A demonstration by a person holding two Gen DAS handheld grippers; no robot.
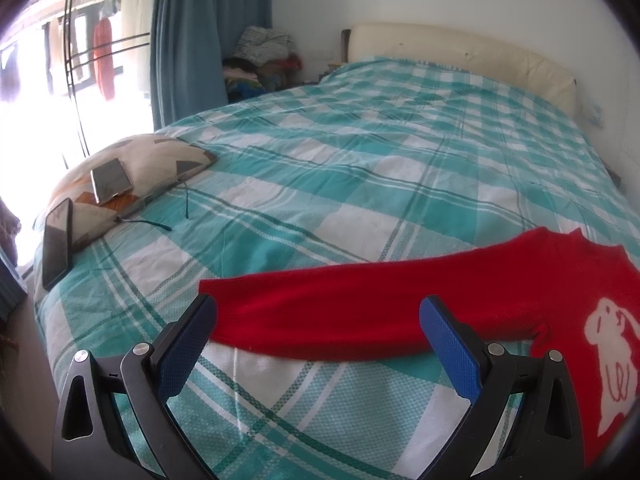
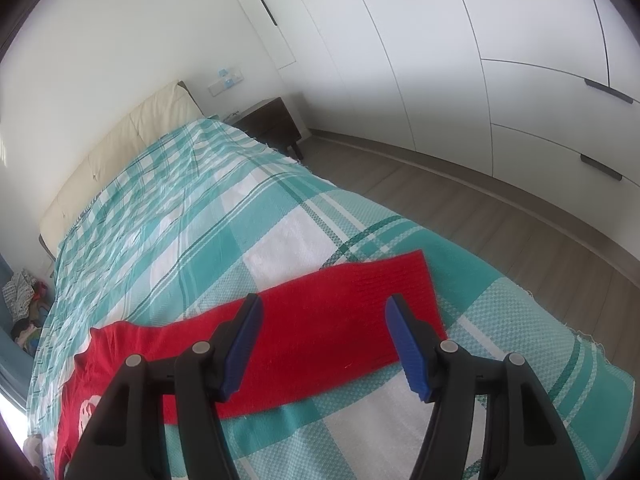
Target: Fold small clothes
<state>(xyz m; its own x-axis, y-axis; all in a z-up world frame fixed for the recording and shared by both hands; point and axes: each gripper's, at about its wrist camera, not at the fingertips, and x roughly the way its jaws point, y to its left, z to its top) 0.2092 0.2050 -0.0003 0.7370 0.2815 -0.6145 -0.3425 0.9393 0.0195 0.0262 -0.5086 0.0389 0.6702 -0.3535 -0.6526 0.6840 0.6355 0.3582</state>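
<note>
Checked teal-and-white bedding covers the bed (image 1: 360,168), and a red sweater (image 1: 380,312) lies flat on it near the foot edge, both sleeves stretched out sideways.

Nearest in the left wrist view, the left gripper (image 1: 318,336) hangs with its jaws spread wide and holds nothing; the left sleeve runs across the gap between the blue pads, whose tips overlap the cloth in the picture, though whether they touch it cannot be told. The cuff ends just past the left pad, with bare bedding beyond it out to the bed's side edge. At the right edge of this view a white animal picture (image 1: 608,364) marks the sweater's chest.

Nearest in the right wrist view, the right gripper (image 2: 324,340) is likewise wide open and empty, above the right sleeve (image 2: 340,332). That cuff lies near the bed's corner, with a strip of bedding between it and the drop to the wooden floor (image 2: 460,208).

Farther up, the bedding lies open all the way to the cream headboard (image 1: 460,56). On the left side edge a patterned cushion (image 1: 132,184) carries a phone (image 1: 111,180), and a second phone (image 1: 58,244) leans against it. Beyond stand a blue curtain (image 1: 192,40), a pile of clothes (image 1: 260,56), a dark nightstand (image 2: 272,124) and white wardrobes (image 2: 480,60).
</note>
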